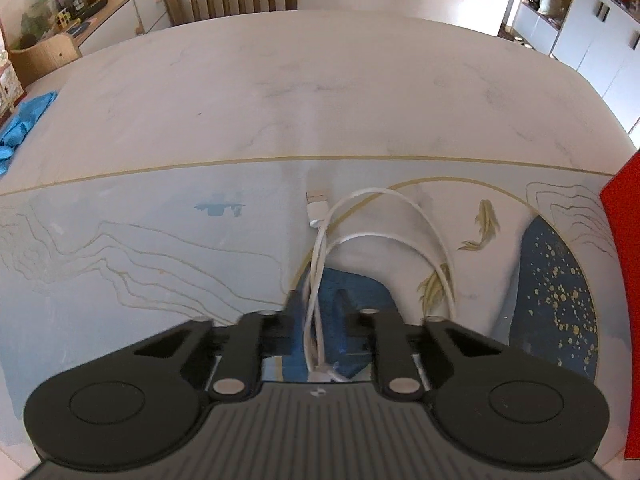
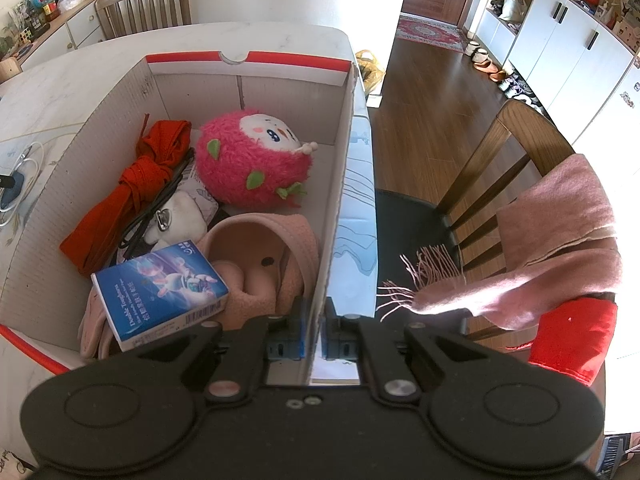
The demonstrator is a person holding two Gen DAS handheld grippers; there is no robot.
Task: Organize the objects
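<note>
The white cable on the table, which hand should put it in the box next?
Left. The left gripper already has the white cable between its fingers, while the right gripper is clamped on the box wall, steadying it.

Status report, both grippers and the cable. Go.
Left gripper jaws closing around white cable, grip unconfirmed. Right gripper jaws clamped on box wall. Box already crowded: pink plush, blue carton.

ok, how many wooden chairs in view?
2. One chair stands at the table's far side, by the sideboard; the other is beside the box, a pink scarf draped on it. More may be out of frame.
</note>
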